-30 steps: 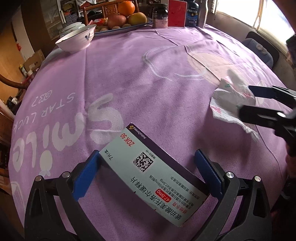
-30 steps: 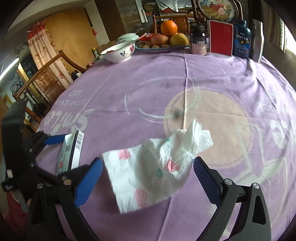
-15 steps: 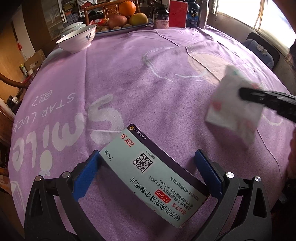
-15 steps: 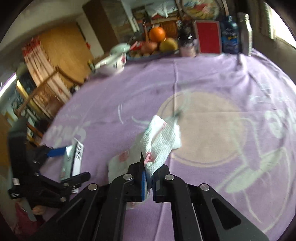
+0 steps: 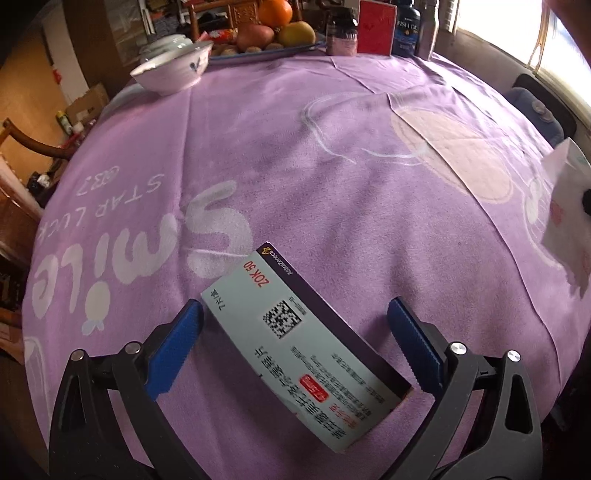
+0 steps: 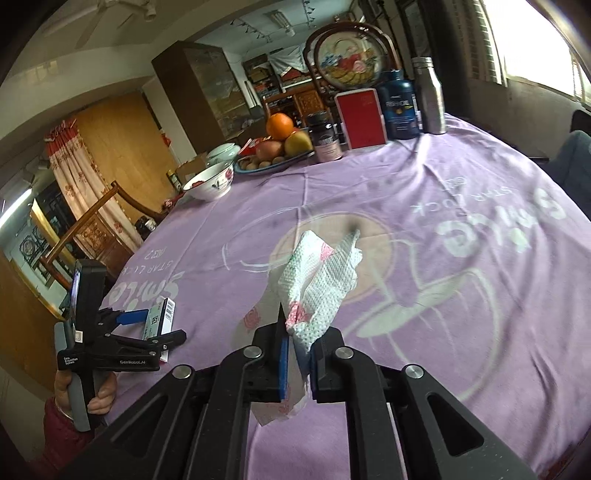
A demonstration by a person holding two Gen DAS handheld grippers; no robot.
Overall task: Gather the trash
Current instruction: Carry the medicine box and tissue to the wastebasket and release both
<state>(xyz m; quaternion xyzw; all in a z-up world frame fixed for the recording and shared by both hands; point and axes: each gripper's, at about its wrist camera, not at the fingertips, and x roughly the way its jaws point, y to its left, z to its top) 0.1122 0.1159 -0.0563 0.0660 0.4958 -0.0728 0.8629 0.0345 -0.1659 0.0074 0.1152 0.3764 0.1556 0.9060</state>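
A white paper towel (image 6: 317, 284) with pink flowers hangs pinched in my right gripper (image 6: 298, 350), lifted above the purple tablecloth (image 6: 424, 206). It also shows at the right edge of the left wrist view (image 5: 567, 214). A flat medicine box (image 5: 303, 332) with a QR code lies on the cloth between the fingers of my left gripper (image 5: 295, 328), which is open around it. The box also shows in the right wrist view (image 6: 159, 319), beside the left gripper (image 6: 147, 325).
At the far side stand a white bowl (image 5: 173, 68), a fruit tray (image 5: 269, 35), a dark jar (image 5: 341, 35), a red box (image 5: 376, 27), a fish oil bottle (image 5: 406, 31) and a steel bottle (image 6: 428, 96). A wooden chair (image 6: 92, 218) stands at the left.
My right gripper shut on the paper towel and lifted it off the cloth, rising and tilting up. My left gripper stayed open around the medicine box.
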